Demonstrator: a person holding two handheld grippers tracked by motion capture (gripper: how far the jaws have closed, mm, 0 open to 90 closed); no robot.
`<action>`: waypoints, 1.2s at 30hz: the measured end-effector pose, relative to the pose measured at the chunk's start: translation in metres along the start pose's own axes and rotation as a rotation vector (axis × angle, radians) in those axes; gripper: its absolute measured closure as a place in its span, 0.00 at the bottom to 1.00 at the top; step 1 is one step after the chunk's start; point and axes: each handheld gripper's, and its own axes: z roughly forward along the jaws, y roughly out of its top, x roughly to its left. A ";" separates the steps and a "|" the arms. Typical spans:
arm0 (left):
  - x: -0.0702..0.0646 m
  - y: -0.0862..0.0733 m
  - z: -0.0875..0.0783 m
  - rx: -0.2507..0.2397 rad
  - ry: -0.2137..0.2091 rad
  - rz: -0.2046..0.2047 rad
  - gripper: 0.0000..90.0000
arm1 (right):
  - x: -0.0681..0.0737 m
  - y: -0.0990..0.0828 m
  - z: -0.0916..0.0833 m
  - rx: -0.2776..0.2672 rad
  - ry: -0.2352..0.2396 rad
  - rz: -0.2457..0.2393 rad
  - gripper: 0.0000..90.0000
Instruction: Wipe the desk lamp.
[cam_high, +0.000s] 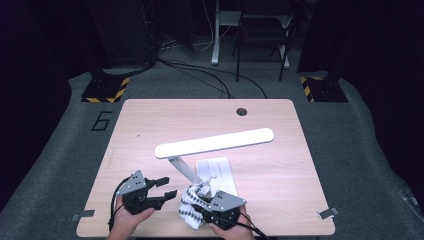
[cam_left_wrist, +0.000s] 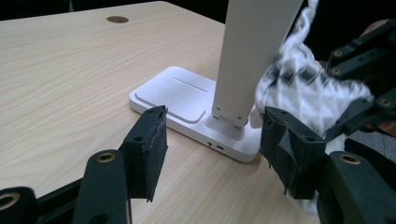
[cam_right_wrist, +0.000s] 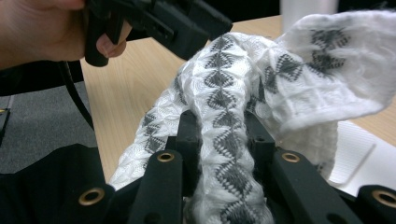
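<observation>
Clamped in the right claw (cam_right_wrist: 223, 140), the patterned cloth (cam_right_wrist: 224, 154) runs lengthwise away from it; left claw (cam_left_wrist: 212, 154) gapes empty.

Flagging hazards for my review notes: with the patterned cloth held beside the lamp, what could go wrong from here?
1. The white cloth with dark diamond pattern, pinched in the right gripper, hangs against the white desk lamp's slanted arm; it might snag or nudge the lamp.
2. The left gripper, jaws open, points at the lamp's flat white base and could bump it.
</observation>
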 end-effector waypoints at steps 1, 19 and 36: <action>0.002 0.000 -0.002 -0.003 0.012 0.002 0.46 | 0.001 0.000 0.004 0.006 0.007 0.001 0.81; 0.015 -0.004 -0.014 -0.018 0.085 0.007 0.46 | 0.007 0.006 0.055 0.034 0.013 -0.024 0.78; 0.018 -0.010 -0.005 0.020 0.027 0.001 0.45 | 0.010 -0.009 0.069 0.171 -0.024 -0.028 0.63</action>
